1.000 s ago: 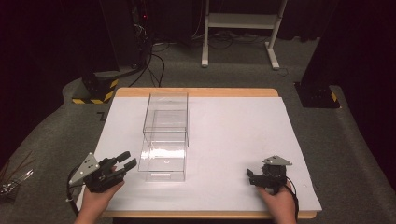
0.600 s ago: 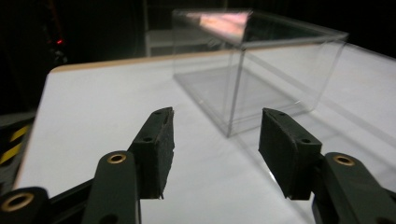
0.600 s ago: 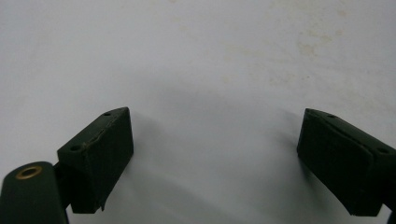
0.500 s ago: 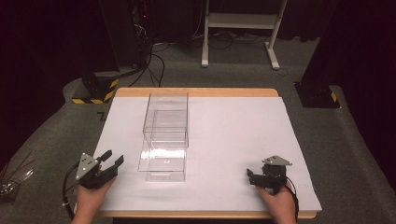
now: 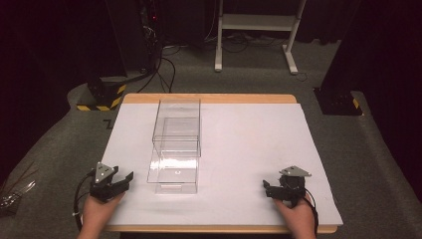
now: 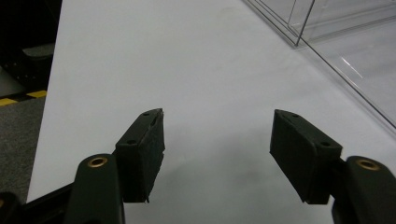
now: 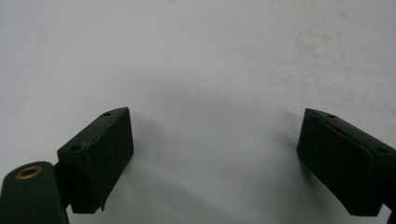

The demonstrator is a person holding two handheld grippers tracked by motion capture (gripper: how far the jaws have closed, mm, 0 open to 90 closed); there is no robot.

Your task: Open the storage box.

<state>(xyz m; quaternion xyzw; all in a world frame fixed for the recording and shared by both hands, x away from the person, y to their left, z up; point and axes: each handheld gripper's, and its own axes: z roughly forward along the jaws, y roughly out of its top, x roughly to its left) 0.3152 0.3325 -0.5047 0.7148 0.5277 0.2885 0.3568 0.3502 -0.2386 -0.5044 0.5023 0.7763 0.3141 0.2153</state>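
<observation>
Left claw (image 5: 125,180), lower left, has just been opening, nothing between its jaws, near clear boxes (image 5: 176,144). Right claw (image 5: 267,188), lower right, released on the tabletop (image 5: 249,139).

Left gripper (image 6: 217,156) over the white sheet (image 6: 177,70)

Its jaws have just been opening, nothing between them; a clear box (image 6: 345,42) stands far right.

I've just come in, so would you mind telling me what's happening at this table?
A person holds a two-jaw gripper in each hand at the near edge of a white-covered table. The left gripper, its jaws just opened with nothing between them, sits beside the clear plastic boxes without touching them. The right gripper rests open on the sheet, well away from the boxes.
</observation>
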